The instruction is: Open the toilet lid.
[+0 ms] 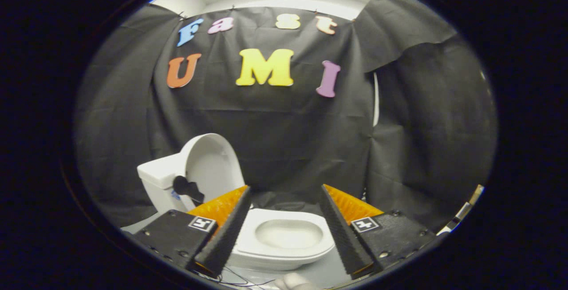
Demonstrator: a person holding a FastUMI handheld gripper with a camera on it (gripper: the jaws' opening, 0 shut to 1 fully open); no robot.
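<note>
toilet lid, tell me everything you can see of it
The toilet lid is a white, glossy, plastic-looking oval, raised upright with its underside facing the bowl. It leans back by the white tank, beyond the gripper, whose fingers are spread apart and touch nothing. A dark shape sits at the lid's base.

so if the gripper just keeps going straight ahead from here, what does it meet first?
Probably the toilet seat: it lies just ahead, between the open fingers of the gripper, which hold nothing. The lid already stands raised against the tank. Depth is unclear; a higher line would reach the black cloth wall.
</note>
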